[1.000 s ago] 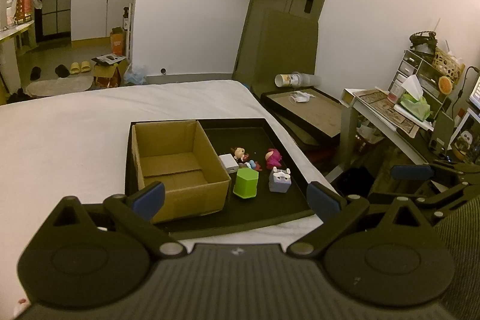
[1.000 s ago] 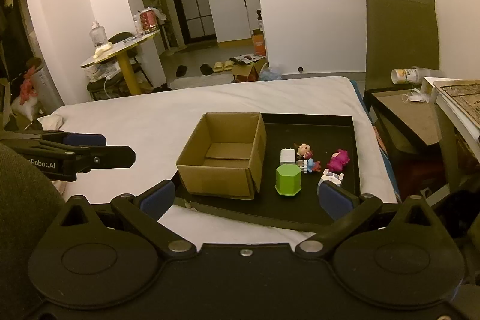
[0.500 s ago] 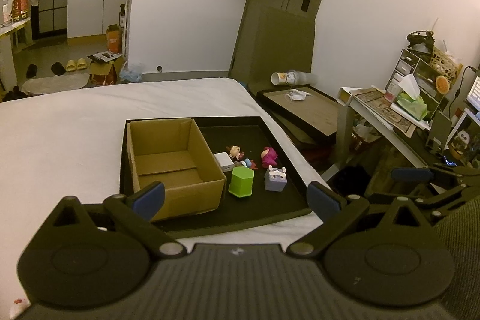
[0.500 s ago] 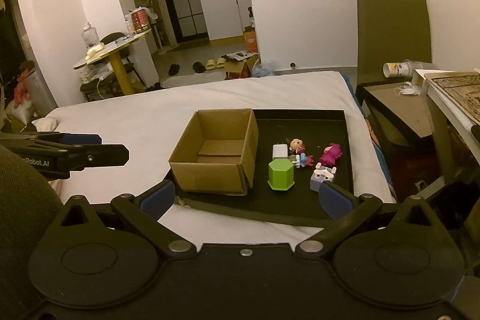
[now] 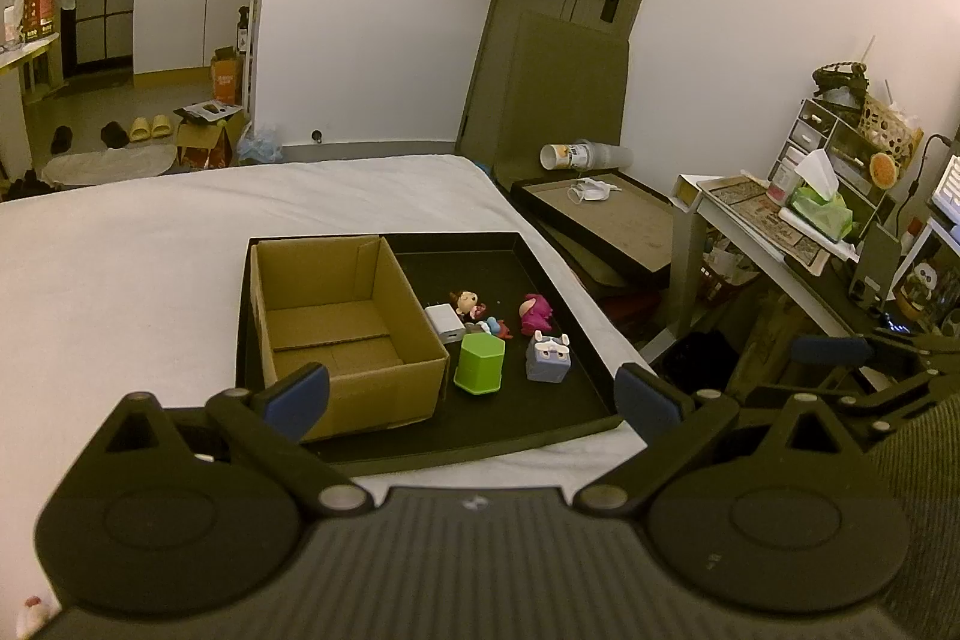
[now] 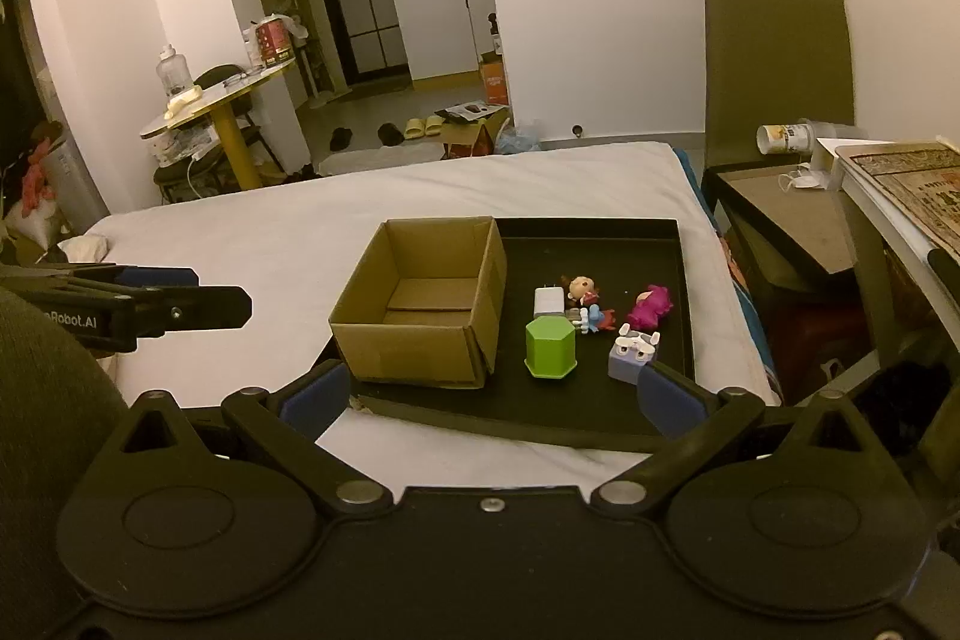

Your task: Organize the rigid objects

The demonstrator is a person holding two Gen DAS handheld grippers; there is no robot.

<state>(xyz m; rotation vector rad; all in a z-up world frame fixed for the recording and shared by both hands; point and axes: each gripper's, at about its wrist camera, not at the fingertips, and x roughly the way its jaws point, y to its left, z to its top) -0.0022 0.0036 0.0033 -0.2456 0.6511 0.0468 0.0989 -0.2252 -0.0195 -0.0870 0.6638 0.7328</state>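
Note:
A black tray [image 5: 558, 418] [image 6: 684, 292] lies on the white bed. An open, empty cardboard box [image 5: 342, 322] [image 6: 420, 304] stands in its left part. Beside the box lie a green hexagonal block [image 5: 479, 364] [image 6: 551, 347], a white charger [image 5: 444, 323] [image 6: 547, 302], a small doll [image 5: 467, 304] [image 6: 581, 287], a pink figure [image 5: 534, 313] [image 6: 651, 304], a grey-purple cube toy [image 5: 547, 355] [image 6: 630, 353] and small blue and red pieces [image 6: 594, 319]. My left gripper [image 5: 471, 397] is open and empty, short of the tray. My right gripper [image 6: 492, 394] is open and empty, also short of the tray.
The bed [image 5: 120, 268] spreads to the left and far side. A low dark table [image 5: 606, 220] with a mask and a cup stands right of the bed. A cluttered desk [image 5: 798, 220] is at far right. The other gripper shows at the left edge of the right wrist view [image 6: 138, 307].
Both grippers have shifted slightly; the tray and box sit a little further left in the left wrist view and the right view has swung. Nothing was grasped.

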